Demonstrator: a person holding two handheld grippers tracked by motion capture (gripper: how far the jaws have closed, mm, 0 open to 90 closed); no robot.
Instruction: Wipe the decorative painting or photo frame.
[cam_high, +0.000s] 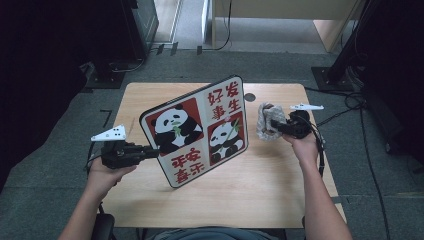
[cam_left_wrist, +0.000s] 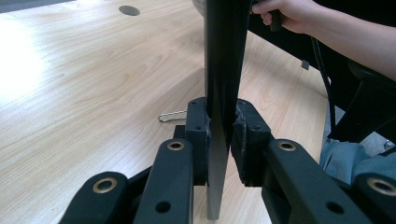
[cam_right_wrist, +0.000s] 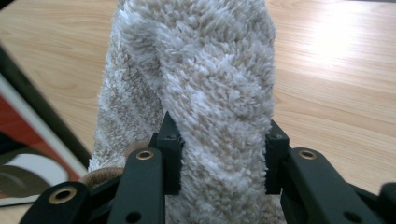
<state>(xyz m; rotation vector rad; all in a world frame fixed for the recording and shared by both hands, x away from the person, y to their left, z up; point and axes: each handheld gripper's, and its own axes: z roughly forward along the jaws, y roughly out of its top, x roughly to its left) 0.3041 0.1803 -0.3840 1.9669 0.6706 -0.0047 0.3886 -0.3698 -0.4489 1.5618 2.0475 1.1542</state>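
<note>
Two grippers share the work: the left gripper (cam_high: 150, 151) pinches the left edge of the panda board (cam_high: 197, 131), holding it tilted up off the table (cam_high: 260, 195) near its centre, while the right gripper (cam_high: 274, 125), at about two o'clock from the board, is clamped on a bunched fluffy cloth (cam_high: 266, 121) just beside the board's right edge. In the left gripper view the jaws close on the thin board (cam_left_wrist: 219, 140) only along a narrow strip near its rim, so the likeliest failure is the board pivoting or sliding out of that grip once the cloth (cam_right_wrist: 201, 93) presses on its face; a hard or off-centre wipe would twist it about the pinch point and drop it flat on the wood. The cloth itself looks securely held in the right gripper view, wadded thick between the pads, though a loose fold could drag and snag the board's corner. I cannot tell for certain whether the board's lower corner rests on the table or hangs free, since the high view is coarse there. Around them, a small wire clip (cam_left_wrist: 172, 115) lies on the table under the board, and a round cable hole (cam_high: 250, 97) sits at twelve o'clock; neither blocks the wipe. Cables trail on the floor at three o'clock, well apart from the work.
</note>
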